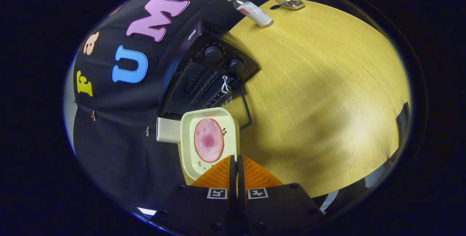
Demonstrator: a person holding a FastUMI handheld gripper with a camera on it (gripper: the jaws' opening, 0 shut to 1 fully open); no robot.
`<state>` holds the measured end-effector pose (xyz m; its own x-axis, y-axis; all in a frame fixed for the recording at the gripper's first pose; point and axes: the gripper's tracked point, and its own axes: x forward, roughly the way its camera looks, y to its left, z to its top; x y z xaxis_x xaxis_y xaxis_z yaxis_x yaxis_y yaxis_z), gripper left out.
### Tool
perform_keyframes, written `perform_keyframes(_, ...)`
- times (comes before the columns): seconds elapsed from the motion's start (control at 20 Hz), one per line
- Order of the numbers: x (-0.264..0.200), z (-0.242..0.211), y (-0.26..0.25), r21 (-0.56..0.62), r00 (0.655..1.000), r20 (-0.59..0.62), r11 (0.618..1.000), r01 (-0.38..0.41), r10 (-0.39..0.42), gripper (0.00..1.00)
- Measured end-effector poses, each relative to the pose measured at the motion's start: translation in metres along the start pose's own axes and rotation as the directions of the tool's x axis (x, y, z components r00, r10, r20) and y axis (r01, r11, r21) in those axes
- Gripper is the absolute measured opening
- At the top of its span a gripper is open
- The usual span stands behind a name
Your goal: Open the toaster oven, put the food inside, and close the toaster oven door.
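With its fingers pressed together, the gripper [236,159] pinches the tray [189,148] rim.

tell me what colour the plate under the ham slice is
Cream plate, small cherry print by the pink ham slice; the tool grips its rim, in the gripper view.

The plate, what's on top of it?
A round pink slice of meat lies on the plate. The shut gripper pinches the plate's near rim and covers that part. What's under the meat can't be seen.
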<state>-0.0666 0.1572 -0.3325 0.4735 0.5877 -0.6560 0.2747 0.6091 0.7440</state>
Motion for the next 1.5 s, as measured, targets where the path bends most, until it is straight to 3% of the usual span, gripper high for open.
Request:
perform_keyframes(0.25, 0.051, 0.001, 0.042, 0.115, 0.997, 0.077, 0.993, 0.017, -0.026, 0.06)
perform_keyframes(0.5, 0.096, 0.027, 0.064, 0.320, 0.970, 0.213, 0.946, 0.046, -0.119, 0.06)
perform_keyframes(0.7, 0.125, 0.042, 0.077, 0.477, 0.943, 0.259, 0.877, 0.063, -0.208, 0.06)
perform_keyframes(1.0, 0.159, 0.056, 0.089, 0.671, 0.910, 0.276, 0.740, 0.049, -0.310, 0.06)
perform_keyframes(1.25, 0.178, 0.071, 0.094, 0.727, 0.876, 0.318, 0.686, 0.021, -0.364, 0.06)
perform_keyframes(1.5, 0.185, 0.074, 0.101, 0.750, 0.867, 0.324, 0.661, 0.009, -0.379, 0.07)
